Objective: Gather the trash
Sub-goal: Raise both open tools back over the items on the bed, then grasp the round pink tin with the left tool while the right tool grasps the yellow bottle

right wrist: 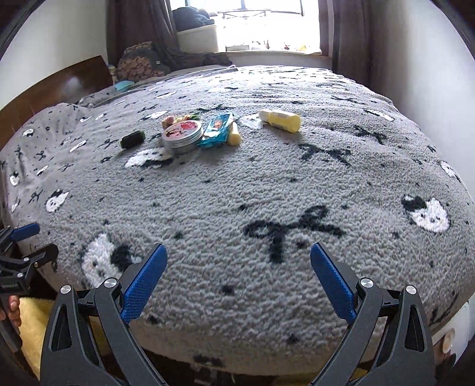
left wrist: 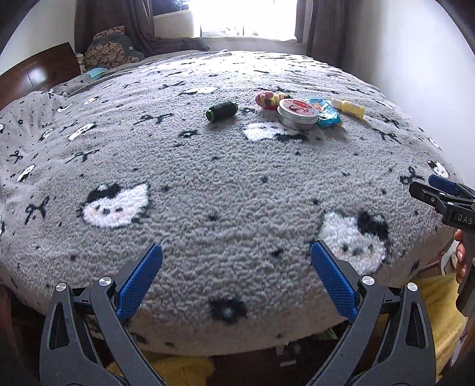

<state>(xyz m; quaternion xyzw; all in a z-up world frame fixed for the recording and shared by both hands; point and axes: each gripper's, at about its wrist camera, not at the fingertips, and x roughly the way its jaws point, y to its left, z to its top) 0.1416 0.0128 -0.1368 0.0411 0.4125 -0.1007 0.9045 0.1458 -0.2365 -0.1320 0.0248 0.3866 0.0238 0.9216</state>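
Observation:
Several small items lie on the grey patterned blanket (left wrist: 231,184) on the bed: a dark green thread spool (left wrist: 221,110), a round tin (left wrist: 297,114) with a red lid, a blue wrapper (left wrist: 325,112), a yellow bottle (left wrist: 348,108) and a pink-yellow soft item (left wrist: 268,99). In the right wrist view I see the spool (right wrist: 132,139), tin (right wrist: 183,137), wrapper (right wrist: 218,129), a small yellow bottle (right wrist: 233,135) and a larger yellow bottle (right wrist: 280,119). My left gripper (left wrist: 236,261) is open and empty above the near blanket. My right gripper (right wrist: 237,264) is open and empty, also far from the items.
A wooden headboard (left wrist: 35,74) and pillows (left wrist: 109,49) are at the far left. A bright window with dark curtains (left wrist: 243,17) is behind the bed. A yellow cloth (left wrist: 436,300) lies below the bed's near edge. White wall is on the right.

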